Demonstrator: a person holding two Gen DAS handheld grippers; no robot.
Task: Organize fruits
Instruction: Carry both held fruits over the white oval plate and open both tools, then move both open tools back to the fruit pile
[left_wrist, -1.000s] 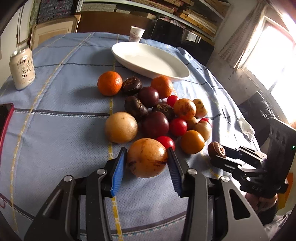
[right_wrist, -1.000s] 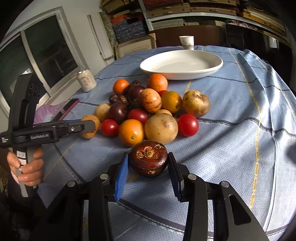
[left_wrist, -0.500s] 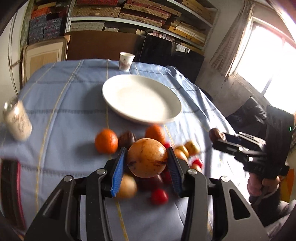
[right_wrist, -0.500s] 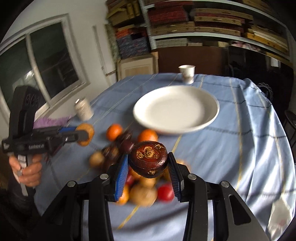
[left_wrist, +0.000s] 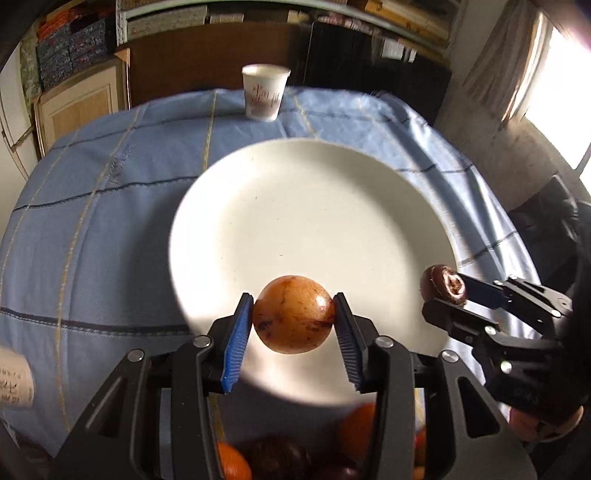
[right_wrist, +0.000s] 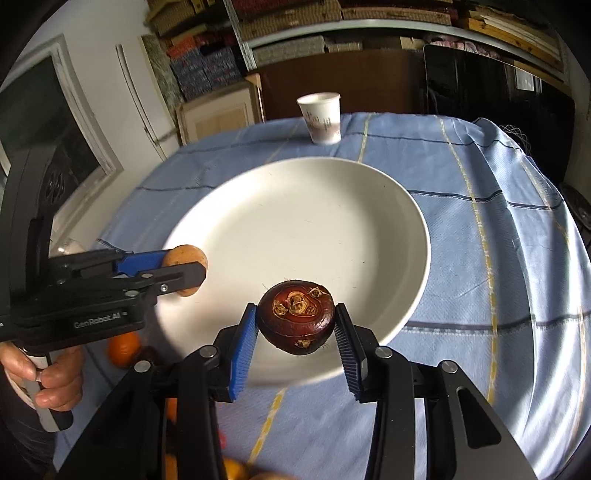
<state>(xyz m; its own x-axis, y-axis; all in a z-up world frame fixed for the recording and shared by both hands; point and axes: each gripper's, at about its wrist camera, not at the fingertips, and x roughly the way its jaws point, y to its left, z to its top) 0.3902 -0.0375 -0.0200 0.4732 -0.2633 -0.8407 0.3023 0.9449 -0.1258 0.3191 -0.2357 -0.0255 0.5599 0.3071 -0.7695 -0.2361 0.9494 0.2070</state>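
Observation:
My left gripper (left_wrist: 293, 315) is shut on a round orange-brown fruit (left_wrist: 293, 314) and holds it above the near part of the empty white plate (left_wrist: 314, 206). My right gripper (right_wrist: 295, 319) is shut on a dark brown water chestnut (right_wrist: 296, 317) above the plate's (right_wrist: 295, 221) near rim. In the right wrist view the left gripper (right_wrist: 184, 267) sits at the plate's left edge with its fruit (right_wrist: 183, 254). In the left wrist view the right gripper (left_wrist: 443, 291) holds the chestnut (left_wrist: 443, 284) at the plate's right edge.
A paper cup (left_wrist: 265, 92) stands beyond the plate, also in the right wrist view (right_wrist: 321, 118). The remaining fruits (left_wrist: 229, 461) lie near me, below the grippers, on the blue tablecloth (left_wrist: 110, 206). A can (left_wrist: 13, 380) is at the left edge.
Both grippers have lifted their fruits off the table and carried them forward from the pile to over the plate. The fruit pile has dropped to the bottom edge of both views.

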